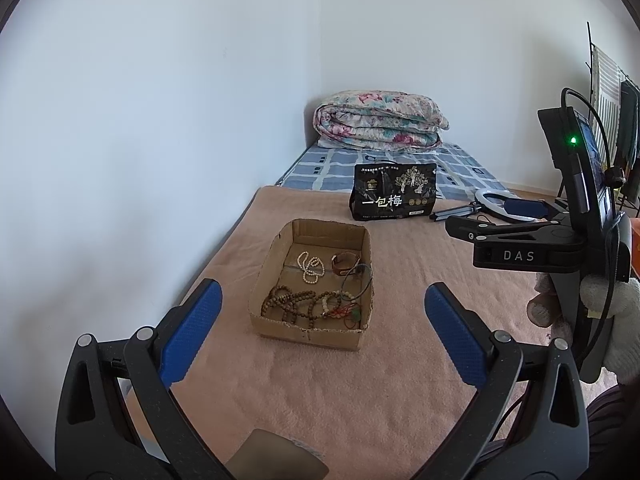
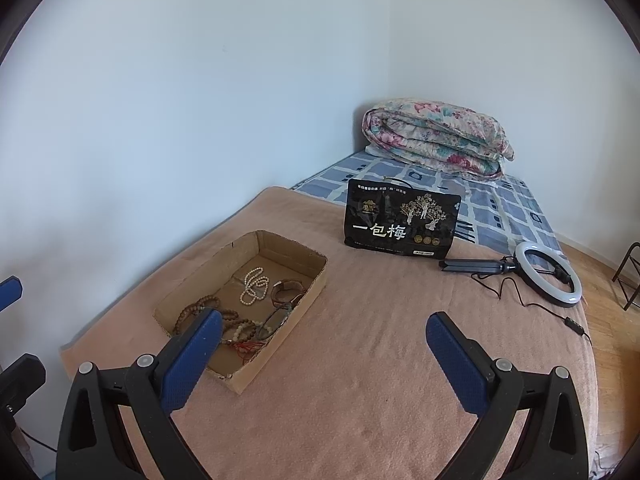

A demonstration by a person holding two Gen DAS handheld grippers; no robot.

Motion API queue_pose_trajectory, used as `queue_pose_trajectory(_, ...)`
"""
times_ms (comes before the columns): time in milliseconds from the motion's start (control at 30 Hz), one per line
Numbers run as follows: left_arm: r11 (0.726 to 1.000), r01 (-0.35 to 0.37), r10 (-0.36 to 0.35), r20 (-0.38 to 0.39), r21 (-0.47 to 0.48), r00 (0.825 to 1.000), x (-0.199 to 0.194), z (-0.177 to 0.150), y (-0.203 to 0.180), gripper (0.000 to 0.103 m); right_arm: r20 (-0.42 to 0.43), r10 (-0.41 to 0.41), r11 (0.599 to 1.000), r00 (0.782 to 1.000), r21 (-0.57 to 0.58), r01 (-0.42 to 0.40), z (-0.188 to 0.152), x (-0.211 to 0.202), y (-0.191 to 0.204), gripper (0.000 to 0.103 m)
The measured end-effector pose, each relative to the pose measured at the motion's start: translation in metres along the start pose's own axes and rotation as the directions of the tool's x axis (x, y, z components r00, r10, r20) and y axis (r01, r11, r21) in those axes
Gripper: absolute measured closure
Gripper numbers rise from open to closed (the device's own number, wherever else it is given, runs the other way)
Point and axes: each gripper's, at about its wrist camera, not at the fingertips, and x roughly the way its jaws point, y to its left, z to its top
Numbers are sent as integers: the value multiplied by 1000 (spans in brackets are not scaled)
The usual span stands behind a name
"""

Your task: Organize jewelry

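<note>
All the jewelry visible, a white bead strand (image 1: 309, 266), brown prayer beads (image 1: 288, 303) and bangles, already lies in the cardboard box (image 1: 264, 322) on the pink blanket (image 1: 360, 392) (sorting looks nearly done or unstarted), ahead of the left gripper (image 1: 322, 320) and far-left of the right gripper (image 2: 324, 346), both jaws wide and holding nothing.

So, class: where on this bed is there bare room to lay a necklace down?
The pink blanket between the cardboard box and ring light is bare. The box, full of beads, is crowded.
</note>
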Motion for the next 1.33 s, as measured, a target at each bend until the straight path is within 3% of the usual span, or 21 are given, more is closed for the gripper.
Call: queue_pose_trajectory(1333, 1000, -17, 17, 1, -10, 1000, 5, -5, 1, 0, -3, 0, 1000, 1000, 3, 0, 0, 0, 0, 0)
